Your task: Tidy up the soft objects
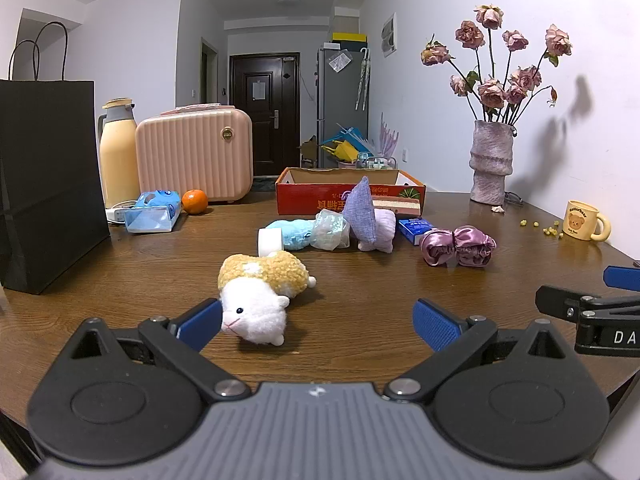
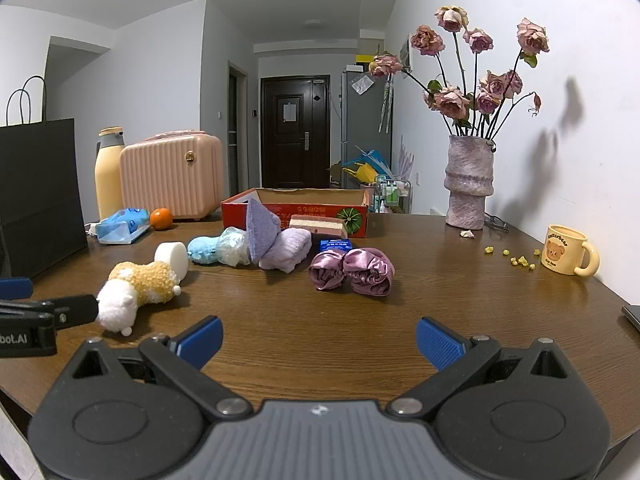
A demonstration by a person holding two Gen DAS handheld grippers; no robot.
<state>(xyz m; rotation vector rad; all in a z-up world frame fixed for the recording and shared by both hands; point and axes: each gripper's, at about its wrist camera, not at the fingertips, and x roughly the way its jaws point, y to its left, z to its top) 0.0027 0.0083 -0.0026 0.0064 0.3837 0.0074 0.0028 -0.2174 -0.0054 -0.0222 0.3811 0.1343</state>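
On a wooden table (image 1: 360,304), the left gripper (image 1: 318,322), jaws wide and empty, has one blue pad beside a plush sheep (image 1: 260,298), which it might nudge away, while the right gripper (image 2: 320,340), also wide, holds nothing.

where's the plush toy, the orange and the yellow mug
plush toy (image 1: 256,312), left wrist view, on its white head
orange (image 1: 195,201), left wrist view, middle of the fruit
yellow mug (image 2: 564,250), right wrist view, on the bear picture on its side
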